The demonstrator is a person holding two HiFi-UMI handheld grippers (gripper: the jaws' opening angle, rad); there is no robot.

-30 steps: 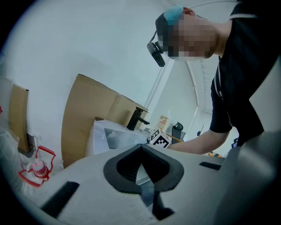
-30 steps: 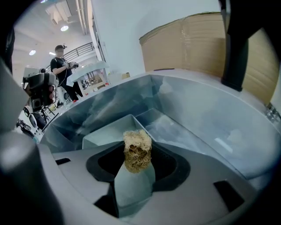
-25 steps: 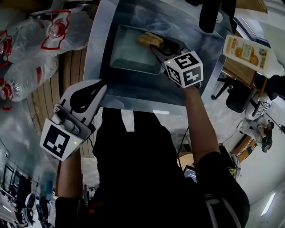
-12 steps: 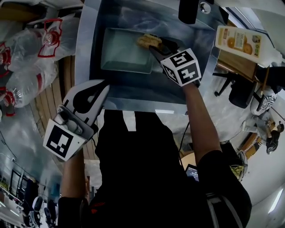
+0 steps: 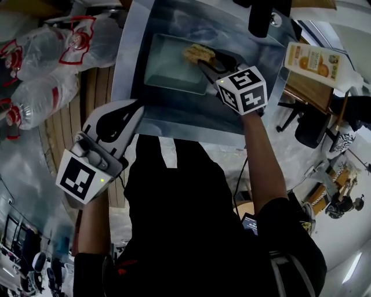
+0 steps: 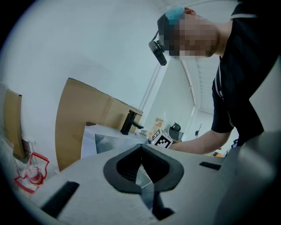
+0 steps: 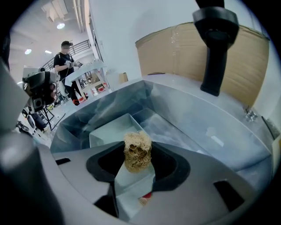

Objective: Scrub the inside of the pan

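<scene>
A pale rectangular pan (image 5: 171,69) lies in the steel sink (image 5: 191,125). My right gripper (image 5: 204,61) is shut on a tan fibrous scrubber (image 5: 198,53), which sits at the pan's far right corner. In the right gripper view the scrubber (image 7: 137,151) is pinched upright between the jaws of the right gripper (image 7: 137,163), above the pan (image 7: 107,132). My left gripper (image 5: 133,110) hangs outside the sink by its near left edge, well apart from the pan. In the left gripper view the left gripper (image 6: 141,150) has its jaws closed together on nothing.
A black faucet (image 5: 261,17) stands behind the sink, tall in the right gripper view (image 7: 215,48). An orange-labelled carton (image 5: 316,61) lies to the right of the sink. Bagged plastic bottles (image 5: 40,69) lie on the left. A person (image 7: 66,57) stands far behind.
The scrubber has shifted only slightly at the pan's far right corner, still in my right gripper. My left gripper stays by the sink's near left edge.
</scene>
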